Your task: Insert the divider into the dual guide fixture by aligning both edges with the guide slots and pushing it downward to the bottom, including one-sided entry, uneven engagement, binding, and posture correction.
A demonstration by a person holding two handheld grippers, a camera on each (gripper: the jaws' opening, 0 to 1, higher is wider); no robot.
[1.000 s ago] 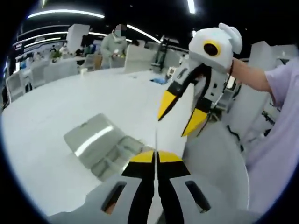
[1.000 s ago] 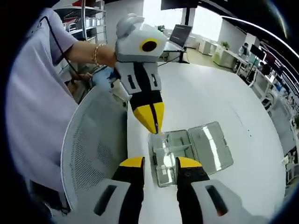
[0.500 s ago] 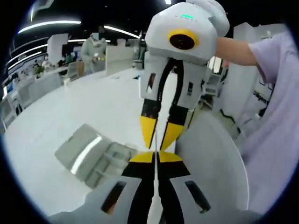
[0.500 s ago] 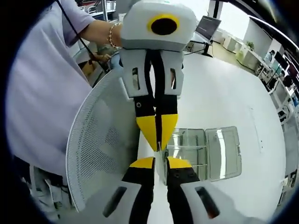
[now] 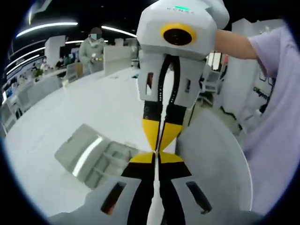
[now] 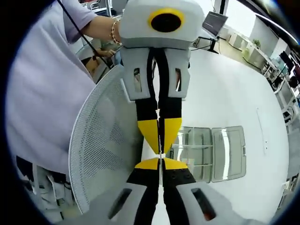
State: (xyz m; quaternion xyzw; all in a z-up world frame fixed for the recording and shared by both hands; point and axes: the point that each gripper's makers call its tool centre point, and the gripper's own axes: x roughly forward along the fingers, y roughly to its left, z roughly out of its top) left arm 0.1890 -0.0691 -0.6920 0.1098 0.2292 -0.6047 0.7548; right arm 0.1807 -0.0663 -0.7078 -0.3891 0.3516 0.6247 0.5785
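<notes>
Above the clear plastic fixture (image 6: 211, 152), both hand-held grippers (image 5: 156, 157) (image 6: 161, 163) pinch the thin flat divider (image 5: 155, 187).

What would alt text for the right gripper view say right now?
Two yellow-tipped grippers meet tip to tip, both shut on a thin clear divider held edge-on: the right gripper rising from below, the left gripper reaching down from above. Behind them, a clear compartment box lies open on the white table, beside a mesh chair back.
</notes>
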